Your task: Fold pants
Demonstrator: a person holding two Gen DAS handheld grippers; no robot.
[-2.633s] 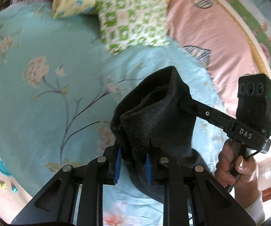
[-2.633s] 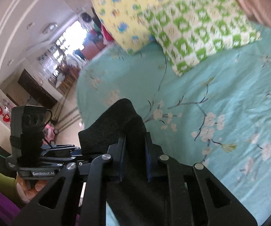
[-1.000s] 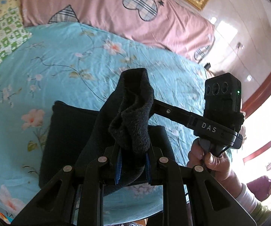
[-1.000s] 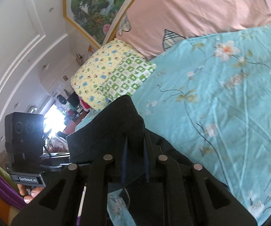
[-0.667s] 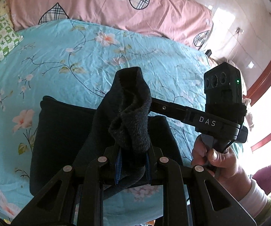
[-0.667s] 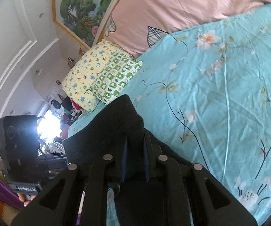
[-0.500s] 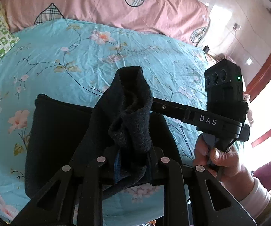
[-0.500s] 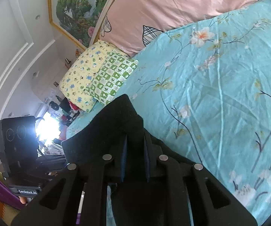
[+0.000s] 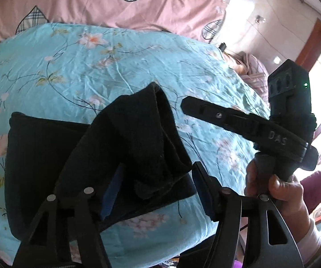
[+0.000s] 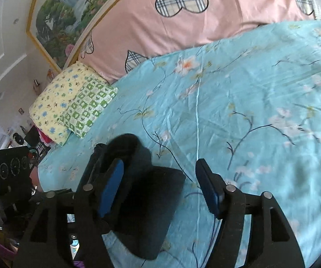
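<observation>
Black pants [image 9: 48,156]: folded on floral bedsheet [image 9: 115,67], raised edge between the opening left gripper [image 9: 156,192] pads, unpinched. Right gripper [image 10: 160,189]: opening, drawn rightward off the pants.

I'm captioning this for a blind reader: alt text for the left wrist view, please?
The left gripper is opening around a raised fold of black pants on a floral turquoise bedsheet. The right gripper, held in a hand, points in from the right.
</observation>
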